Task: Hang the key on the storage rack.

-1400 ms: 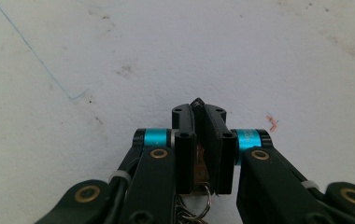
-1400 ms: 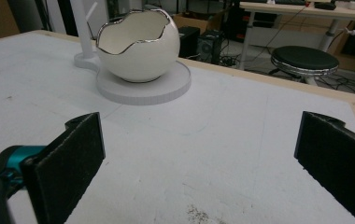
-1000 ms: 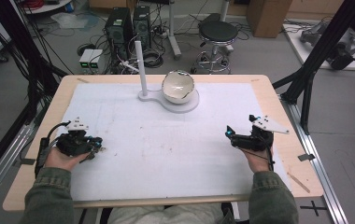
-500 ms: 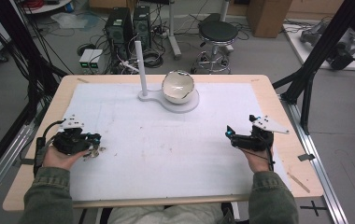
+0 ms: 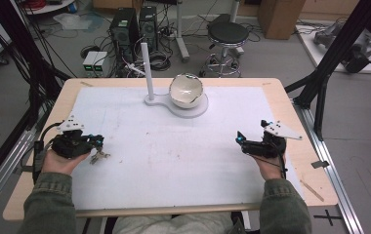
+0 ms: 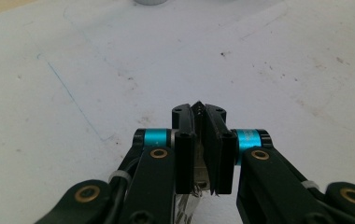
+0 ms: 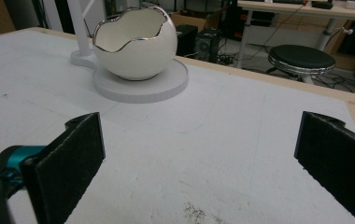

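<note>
Slippage is the main worry in the high view: at the lower left of the frame the left tool [image 5: 98, 141] is clenched on a small metal bunch [image 5: 99, 156], possibly keys, which hangs from its tip just above the white mat [image 5: 174, 165] on the table [image 5: 296, 168]. The egg-shaped bowl [image 5: 186, 90] and the white post [image 5: 148, 68] share a stand at the upper middle, well apart from that bunch, so a long carry would give the loose pieces time to swing and work free. The right tool [image 5: 239, 138] rests at the lower right, holding nothing. In the left gripper view the left tool [image 6: 203, 112] has its jaws pressed together at the centre of the frame on a thin sliver of the metal bunch [image 6: 200, 163]; the bite looks narrow, and a jolt could twist it out. In the right gripper view the right tool [image 7: 203, 149] is released, jaws wide at the bottom corners, and the bowl [image 7: 136, 44] sits at the upper left with a jagged rim; a low approach could catch that edge and tip the bowl off its round base [image 7: 143, 86].
</note>
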The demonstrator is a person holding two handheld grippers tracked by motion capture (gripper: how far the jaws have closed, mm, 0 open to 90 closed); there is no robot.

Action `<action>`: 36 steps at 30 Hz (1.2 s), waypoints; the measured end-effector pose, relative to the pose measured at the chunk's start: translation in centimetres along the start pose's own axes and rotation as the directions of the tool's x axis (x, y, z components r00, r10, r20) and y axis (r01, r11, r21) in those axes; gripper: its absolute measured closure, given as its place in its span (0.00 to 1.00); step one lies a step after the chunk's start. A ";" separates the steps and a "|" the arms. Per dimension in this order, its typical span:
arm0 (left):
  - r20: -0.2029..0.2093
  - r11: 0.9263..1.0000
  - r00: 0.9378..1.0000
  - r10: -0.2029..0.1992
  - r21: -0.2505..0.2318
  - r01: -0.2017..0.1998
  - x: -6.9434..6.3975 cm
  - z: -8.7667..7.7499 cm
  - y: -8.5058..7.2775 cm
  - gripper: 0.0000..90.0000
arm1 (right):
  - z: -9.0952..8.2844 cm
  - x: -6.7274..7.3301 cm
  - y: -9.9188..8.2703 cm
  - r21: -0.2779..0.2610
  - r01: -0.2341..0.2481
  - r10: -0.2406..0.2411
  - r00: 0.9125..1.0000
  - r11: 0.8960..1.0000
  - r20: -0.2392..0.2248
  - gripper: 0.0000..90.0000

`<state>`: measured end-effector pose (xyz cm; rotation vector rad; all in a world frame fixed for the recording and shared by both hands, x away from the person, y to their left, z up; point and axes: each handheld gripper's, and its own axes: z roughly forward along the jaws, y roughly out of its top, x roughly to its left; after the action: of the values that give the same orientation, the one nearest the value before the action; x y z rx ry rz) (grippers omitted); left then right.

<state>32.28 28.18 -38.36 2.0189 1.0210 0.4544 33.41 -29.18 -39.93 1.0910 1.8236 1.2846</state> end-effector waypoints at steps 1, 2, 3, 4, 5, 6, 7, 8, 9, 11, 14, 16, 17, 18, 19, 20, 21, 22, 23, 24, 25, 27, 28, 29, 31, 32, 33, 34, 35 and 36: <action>-0.001 1.000 1.000 -0.006 -0.010 0.006 -0.1 0.0 0.2 0.92 | 0.0 0.0 0.0 0.000 0.000 0.000 1.000 1.000 0.001 0.01; 0.004 1.000 1.000 -0.001 -0.016 0.001 0.0 -0.1 0.3 0.92 | 0.0 0.0 0.0 -0.001 0.000 0.000 1.000 1.000 0.000 0.01; 0.004 1.000 1.000 -0.001 -0.016 0.001 0.0 -0.1 0.3 0.92 | 0.0 0.0 0.0 -0.001 0.000 0.000 1.000 1.000 0.000 0.01; 0.003 1.000 1.000 0.003 -0.023 -0.003 -0.1 -0.2 0.7 0.92 | 0.0 0.0 0.0 0.000 0.000 0.000 1.000 1.000 0.001 0.01; 0.004 1.000 1.000 0.005 -0.021 -0.005 -0.1 -0.2 0.8 0.92 | 0.0 0.0 0.0 0.000 0.000 0.000 1.000 1.000 0.002 0.01; 0.002 1.000 1.000 0.010 -0.023 -0.010 -0.1 -0.1 1.0 0.92 | 0.0 0.0 0.0 0.000 0.000 0.000 1.000 1.000 0.002 0.01; 0.002 1.000 1.000 0.010 -0.023 -0.010 -0.1 -0.1 1.0 0.92 | 0.0 0.0 0.0 0.000 0.000 0.000 1.000 1.000 0.002 0.01; -0.005 1.000 1.000 0.011 -0.026 -0.011 -0.2 0.0 1.2 0.92 | -0.1 0.1 0.0 -0.001 -0.002 0.002 1.000 1.000 0.000 0.01; -0.004 1.000 1.000 0.014 -0.026 -0.014 -0.2 0.1 1.4 0.92 | -0.1 0.1 0.0 -0.002 0.000 0.000 1.000 1.000 -0.002 0.01; -0.003 1.000 1.000 0.019 -0.024 -0.019 -0.3 0.1 1.6 0.92 | 0.0 0.2 0.0 -0.001 0.001 -0.001 1.000 1.000 -0.006 0.01; 0.000 0.999 1.000 0.030 -0.025 -0.030 -0.3 0.2 2.2 0.92 | 0.0 0.2 0.0 -0.001 0.002 -0.002 1.000 1.000 -0.006 0.01; 0.000 0.999 0.999 0.035 -0.030 -0.035 -0.3 0.2 2.7 0.92 | 0.0 0.2 0.0 -0.002 0.001 -0.001 1.000 1.000 -0.007 0.01; 0.000 0.999 0.999 0.039 -0.037 -0.039 -0.4 0.2 3.2 0.92 | 0.0 0.1 0.0 -0.001 0.001 -0.001 1.000 1.000 -0.008 0.01; 0.002 0.998 0.999 0.043 -0.037 -0.043 -0.4 0.2 3.5 0.92 | 0.0 0.1 0.0 0.000 -0.001 0.001 1.000 1.000 -0.008 0.01; 0.002 0.998 0.999 0.048 -0.037 -0.048 -0.4 0.1 3.7 0.92 | 0.0 0.2 0.0 0.002 -0.005 0.005 1.000 1.000 -0.010 0.01; 0.000 0.998 0.999 0.053 -0.036 -0.053 -0.4 0.1 4.0 0.92 | 0.0 0.1 0.0 0.001 -0.003 0.003 1.000 1.000 -0.009 0.01; 0.001 0.998 0.999 0.054 -0.039 -0.054 -0.5 0.0 4.2 0.92 | 0.0 0.2 0.0 0.003 -0.007 0.007 1.000 1.000 -0.010 0.01; 0.001 0.998 0.999 0.054 -0.039 -0.054 -0.5 0.0 4.2 0.92 | 0.0 0.2 0.0 0.003 -0.007 0.007 1.000 1.000 -0.010 0.01; 0.007 0.997 0.998 0.058 -0.048 -0.057 -0.4 -0.1 4.6 0.92 | 0.0 0.1 0.0 0.002 -0.003 0.003 1.000 1.000 -0.011 0.01; 0.007 0.997 0.998 0.059 -0.050 -0.058 -0.4 -0.2 4.7 0.92 | 0.0 0.1 0.0 0.002 -0.004 0.004 1.000 1.000 -0.011 0.01; 0.007 0.997 0.998 0.059 -0.050 -0.058 -0.4 -0.2 4.7 0.92 | 0.0 0.1 0.0 0.003 -0.006 0.006 1.000 1.000 -0.012 0.01; 0.003 0.996 0.998 0.065 -0.055 -0.065 -0.4 -0.4 5.3 0.92 | 0.0 0.1 0.0 0.001 -0.004 0.004 1.000 1.000 -0.012 0.01; 0.005 0.996 0.998 0.065 -0.058 -0.065 -0.4 -0.5 5.5 0.92 | 0.0 0.1 0.0 0.001 -0.004 0.004 1.000 1.000 -0.012 0.01; 0.001 0.996 0.998 0.070 -0.059 -0.069 -0.4 -0.6 5.7 0.92 | 0.0 0.1 0.0 0.000 -0.004 0.004 1.000 1.000 -0.012 0.01; 0.002 0.996 0.998 0.069 -0.064 -0.069 -0.4 -0.6 5.9 0.92 | 0.0 0.1 0.0 0.001 -0.005 0.005 1.000 1.000 -0.012 0.01; 0.001 0.995 0.997 0.075 -0.065 -0.075 -0.4 -0.7 6.2 0.92 | 0.0 0.1 0.0 0.003 -0.005 0.005 1.000 1.000 -0.013 0.01; 0.004 0.995 0.997 0.077 -0.069 -0.077 -0.5 -0.8 6.7 0.92 | 0.0 0.1 0.0 0.001 -0.005 0.005 1.000 1.000 -0.013 0.01; 0.005 0.994 0.996 0.086 -0.066 -0.086 -0.4 -0.8 6.9 0.92 | 0.0 0.1 0.0 0.002 -0.005 0.005 1.000 1.000 -0.013 0.01; 0.004 0.994 0.996 0.086 -0.067 -0.086 -0.5 -0.8 7.1 0.92 | 0.0 0.2 0.0 0.004 -0.008 0.008 1.000 1.000 -0.016 0.01; 0.001 0.994 0.996 0.090 -0.066 -0.090 -0.6 -0.8 7.5 0.92 | 0.0 0.2 0.0 0.005 -0.007 0.007 1.000 1.000 -0.017 0.01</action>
<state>35.21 25.53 -31.96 2.0122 0.9034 0.5245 33.35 -29.00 -40.00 1.0927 1.8379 1.2985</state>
